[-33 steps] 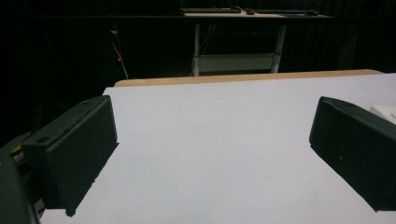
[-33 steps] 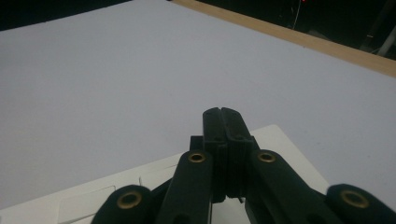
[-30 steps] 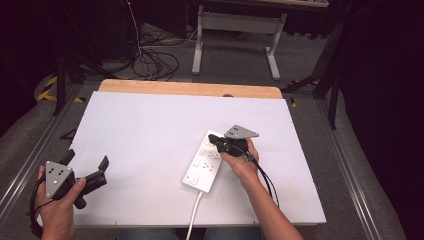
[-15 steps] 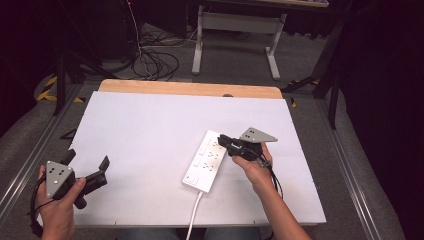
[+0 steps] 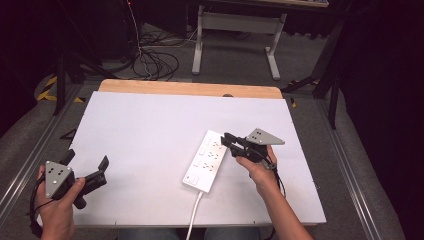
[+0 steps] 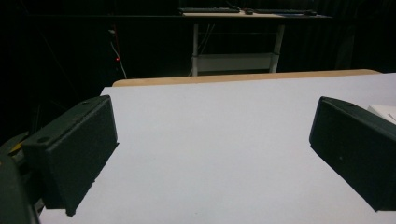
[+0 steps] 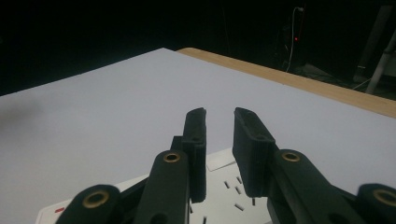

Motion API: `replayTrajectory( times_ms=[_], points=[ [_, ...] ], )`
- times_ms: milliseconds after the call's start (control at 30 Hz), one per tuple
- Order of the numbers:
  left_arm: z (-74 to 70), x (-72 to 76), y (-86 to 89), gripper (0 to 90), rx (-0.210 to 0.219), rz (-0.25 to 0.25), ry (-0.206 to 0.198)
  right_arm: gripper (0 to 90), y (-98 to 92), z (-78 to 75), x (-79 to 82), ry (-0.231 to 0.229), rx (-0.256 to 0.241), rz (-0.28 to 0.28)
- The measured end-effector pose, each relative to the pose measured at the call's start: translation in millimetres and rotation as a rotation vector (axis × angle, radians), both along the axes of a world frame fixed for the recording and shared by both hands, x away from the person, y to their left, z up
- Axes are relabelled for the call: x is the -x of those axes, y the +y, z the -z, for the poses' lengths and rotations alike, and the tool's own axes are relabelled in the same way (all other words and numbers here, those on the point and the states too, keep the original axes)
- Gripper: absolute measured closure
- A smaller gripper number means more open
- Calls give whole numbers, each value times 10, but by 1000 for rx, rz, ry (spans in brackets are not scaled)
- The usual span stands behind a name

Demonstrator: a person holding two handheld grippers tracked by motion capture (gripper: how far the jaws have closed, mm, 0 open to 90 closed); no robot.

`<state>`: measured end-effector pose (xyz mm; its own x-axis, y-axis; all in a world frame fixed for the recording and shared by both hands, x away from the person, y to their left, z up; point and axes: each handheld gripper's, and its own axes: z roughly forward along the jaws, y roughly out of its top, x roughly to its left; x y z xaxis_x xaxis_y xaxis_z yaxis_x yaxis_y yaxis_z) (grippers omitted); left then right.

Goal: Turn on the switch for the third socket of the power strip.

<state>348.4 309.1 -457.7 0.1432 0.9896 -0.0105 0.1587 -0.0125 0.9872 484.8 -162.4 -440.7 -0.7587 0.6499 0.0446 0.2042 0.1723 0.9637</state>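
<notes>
A white power strip point(image 5: 205, 160) lies at an angle on the white table top point(image 5: 150, 130), its cord running off the near edge. My right gripper point(image 5: 226, 139) hovers over the strip's far right end. In the right gripper view its jaws point(image 7: 219, 123) stand a narrow gap apart with nothing between them, and the strip's sockets point(image 7: 224, 179) show just below. My left gripper point(image 5: 86, 160) is held near the table's front left corner, wide open and empty point(image 6: 210, 135). A corner of the strip point(image 6: 383, 111) peeks past its right jaw.
A wooden strip point(image 5: 190, 89) edges the far side of the table. Beyond it stand a white-legged desk point(image 5: 235, 30) and loose cables point(image 5: 150, 60) on the floor. Metal rails point(image 5: 350, 165) run along both sides of the table.
My right gripper has drawn back to the right, from over the strip's middle to its far right end. The strip and my left gripper have stayed put.
</notes>
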Motion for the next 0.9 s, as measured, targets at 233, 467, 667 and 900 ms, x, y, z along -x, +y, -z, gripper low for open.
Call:
replayTrajectory(
  times_ms=[233, 467, 667, 900],
  points=[
    [2, -1, -2, 15, -1, 1, 2, 693, -65, -27, 18, -20, -50, -6],
    [-1, 1, -9, 15, -2, 5, 4, 686, -160, -27, 46, -25, -73, 4],
    [0, -1, -8, 15, -1, 4, 5, 643, -246, -26, 75, -31, -78, 12],
    [0, -4, -14, 15, -5, 4, 2, 505, -383, -6, 85, -6, -131, 37]
  ],
)
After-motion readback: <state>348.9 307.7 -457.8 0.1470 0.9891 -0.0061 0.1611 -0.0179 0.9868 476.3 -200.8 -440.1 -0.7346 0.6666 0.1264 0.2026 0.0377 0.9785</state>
